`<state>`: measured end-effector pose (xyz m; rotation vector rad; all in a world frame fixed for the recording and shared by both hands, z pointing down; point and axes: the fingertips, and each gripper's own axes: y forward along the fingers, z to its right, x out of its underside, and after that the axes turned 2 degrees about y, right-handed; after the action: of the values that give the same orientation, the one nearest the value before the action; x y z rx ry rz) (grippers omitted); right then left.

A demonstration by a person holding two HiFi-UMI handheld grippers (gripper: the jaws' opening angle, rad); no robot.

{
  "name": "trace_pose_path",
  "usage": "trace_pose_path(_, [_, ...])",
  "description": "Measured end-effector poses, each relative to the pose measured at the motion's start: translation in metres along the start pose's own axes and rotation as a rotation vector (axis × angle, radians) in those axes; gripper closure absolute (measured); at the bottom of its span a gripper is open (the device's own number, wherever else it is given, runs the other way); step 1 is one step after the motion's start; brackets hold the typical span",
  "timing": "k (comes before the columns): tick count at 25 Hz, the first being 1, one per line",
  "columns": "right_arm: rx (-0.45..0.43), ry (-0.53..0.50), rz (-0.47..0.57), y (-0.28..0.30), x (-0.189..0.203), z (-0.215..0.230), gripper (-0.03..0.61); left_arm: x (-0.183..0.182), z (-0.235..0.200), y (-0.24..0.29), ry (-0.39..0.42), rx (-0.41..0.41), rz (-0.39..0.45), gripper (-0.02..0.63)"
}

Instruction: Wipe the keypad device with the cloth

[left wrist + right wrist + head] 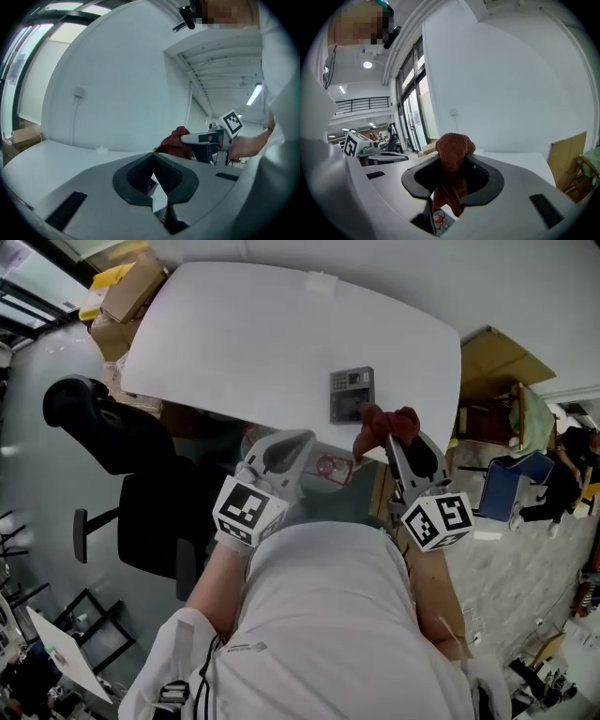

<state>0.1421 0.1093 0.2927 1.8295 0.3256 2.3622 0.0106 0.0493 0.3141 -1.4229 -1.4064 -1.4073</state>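
The grey keypad device [352, 395] lies flat near the front right edge of the white table [234, 343]. My right gripper [394, 439] is shut on a dark red cloth [388, 422], just right of the device and at the table's edge. In the right gripper view the cloth [452, 161] bunches above the jaws and hangs down between them. The left gripper [284, 444] hovers off the table's front edge, left of the device, shut and with nothing in it. The left gripper view shows its closed jaws, and beyond them the cloth [174, 140] and the right gripper [211, 143].
A black office chair [122, 465] stands left of the table's front. Cardboard boxes [131, 287] are piled at its far left corner. A wooden board [502, 362] and a blue chair [506, 486] are on the right. A small white item [319, 282] sits at the table's far edge.
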Motion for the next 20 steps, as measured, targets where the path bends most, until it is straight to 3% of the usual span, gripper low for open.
trace_pose_path(6, [0.023,-0.072,-0.066,0.031,0.004,-0.001,0.451,0.014,-0.031,-0.002,-0.057,0.002,-0.026,0.604])
trace_pose_path(12, [-0.003,-0.107,-0.153,0.049,0.012,0.013,0.451,0.023,-0.045,-0.002,-0.119,-0.057,-0.038,0.604])
trace_pose_path(16, [-0.063,-0.163,-0.220,0.066,0.019,0.027,0.451,0.030,-0.048,-0.002,-0.138,-0.115,-0.053,0.604])
trace_pose_path(20, [-0.179,-0.273,-0.317,0.086,0.036,0.040,0.451,0.038,-0.048,-0.001,-0.201,-0.202,-0.050,0.604])
